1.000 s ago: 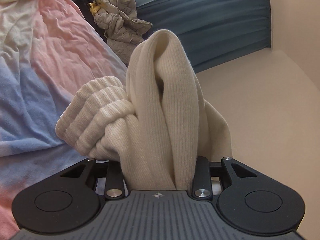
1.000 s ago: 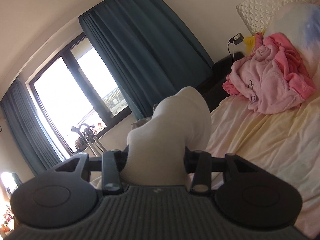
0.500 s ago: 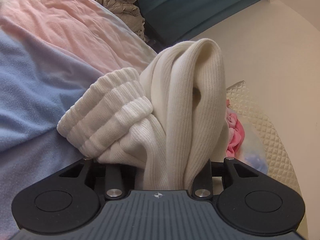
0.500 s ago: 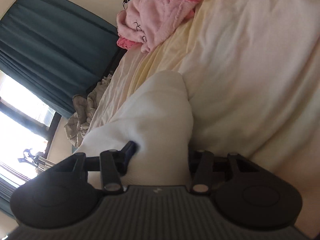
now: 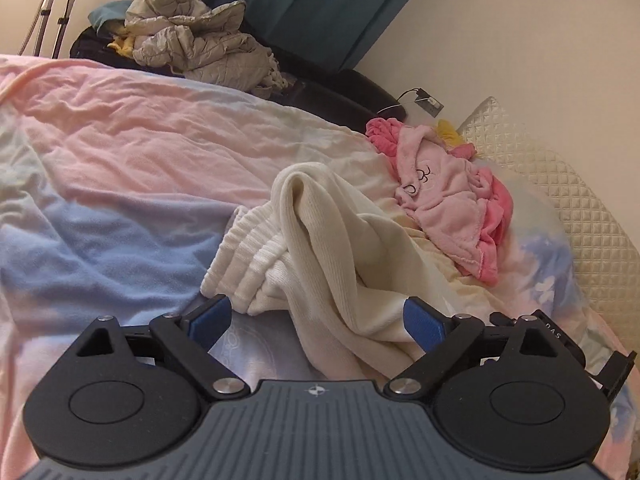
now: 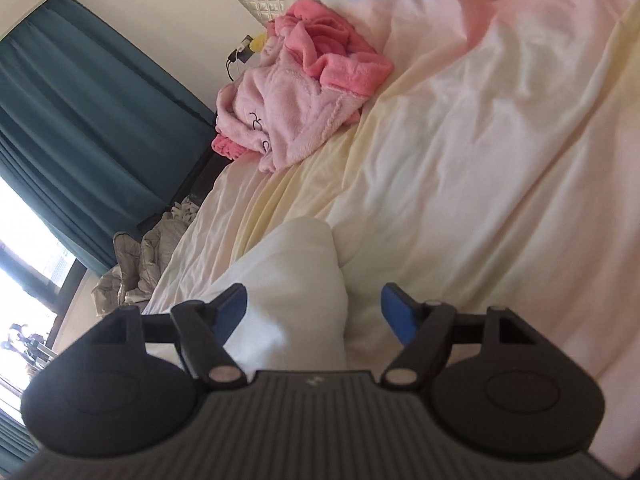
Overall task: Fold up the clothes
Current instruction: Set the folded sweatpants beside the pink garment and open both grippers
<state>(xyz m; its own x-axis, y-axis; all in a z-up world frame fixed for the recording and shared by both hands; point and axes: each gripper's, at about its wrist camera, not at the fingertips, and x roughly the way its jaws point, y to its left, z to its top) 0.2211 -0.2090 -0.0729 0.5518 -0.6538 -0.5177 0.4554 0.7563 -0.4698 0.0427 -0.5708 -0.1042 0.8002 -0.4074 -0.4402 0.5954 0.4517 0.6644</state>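
Holding a claw in each hand, you had both tools aimed down at the bed [image 5: 132, 152], and both had just been opening. Your left gripper [image 5: 316, 322] stood spread wide, its blue pads [image 5: 210, 320] clear of the cloth on either side. The cream knit garment [image 5: 320, 248] lay bunched between and ahead of those pads, resting on the bedding and gripped by nothing. Its ribbed cuff [image 5: 240, 264] sat just ahead of the left pad, and a long fold ran back under the claw body.

Your right gripper [image 6: 314, 312] was also parted, though less widely. In its view the same cream garment [image 6: 296, 292] lay between the pads, nearer the left one; whether that pad touched the cloth you could not tell from the picture. The right pad [image 6: 396, 312] stood apart from the cloth, with bare sheet in the gap. No grip was applied.

Beyond the left claw, ahead and to the right, a pink fleece robe [image 5: 452, 204] lay crumpled near a quilted cream pillow [image 5: 560, 184]. Far ahead and to the left, a grey padded jacket [image 5: 192, 44] was heaped on a dark surface below the teal curtain [image 5: 320, 4].
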